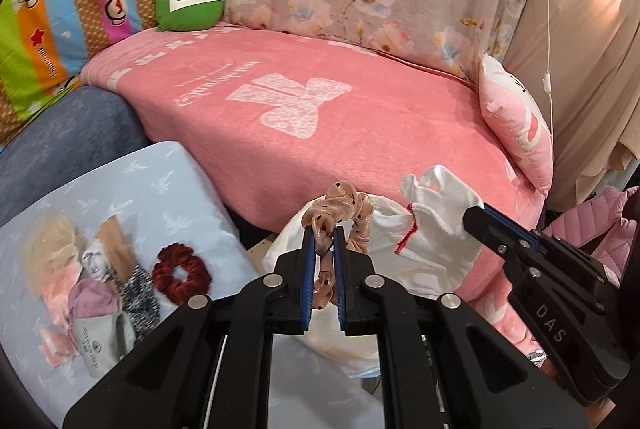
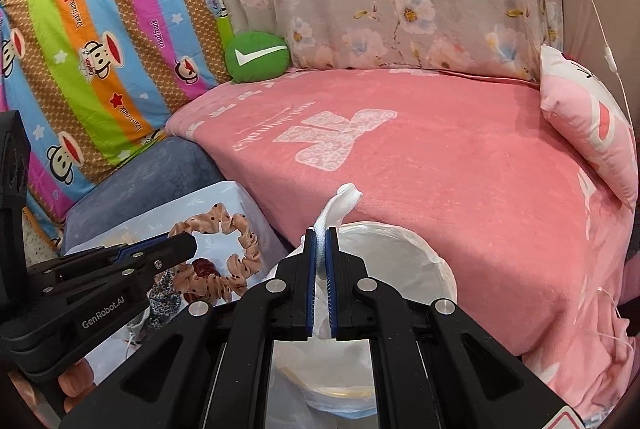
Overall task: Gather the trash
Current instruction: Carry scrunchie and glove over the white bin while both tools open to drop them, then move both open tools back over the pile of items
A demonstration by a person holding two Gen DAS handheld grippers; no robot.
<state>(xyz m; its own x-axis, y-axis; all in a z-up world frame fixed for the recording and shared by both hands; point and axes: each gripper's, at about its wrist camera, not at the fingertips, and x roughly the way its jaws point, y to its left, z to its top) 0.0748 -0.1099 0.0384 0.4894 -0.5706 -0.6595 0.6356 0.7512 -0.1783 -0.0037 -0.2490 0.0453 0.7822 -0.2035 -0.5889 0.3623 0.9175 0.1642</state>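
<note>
My left gripper (image 1: 324, 229) is shut on a peach dotted scrunchie (image 1: 340, 207) and holds it over the mouth of a white trash bag (image 1: 424, 241). In the right wrist view the scrunchie (image 2: 224, 253) hangs from the left gripper (image 2: 188, 243) at the lower left. My right gripper (image 2: 321, 231) is shut on the bag's white rim (image 2: 340, 205) and holds the bag's opening (image 2: 396, 269) up. In the left wrist view the right gripper (image 1: 476, 215) pinches the bag's edge.
A light blue pillow (image 1: 132, 189) at lower left carries a dark red scrunchie (image 1: 180, 275) and several fabric scraps (image 1: 92, 281). A pink blanket (image 1: 320, 117) covers the sofa, with a green cushion (image 1: 188, 3) and a pink pillow (image 1: 516, 117).
</note>
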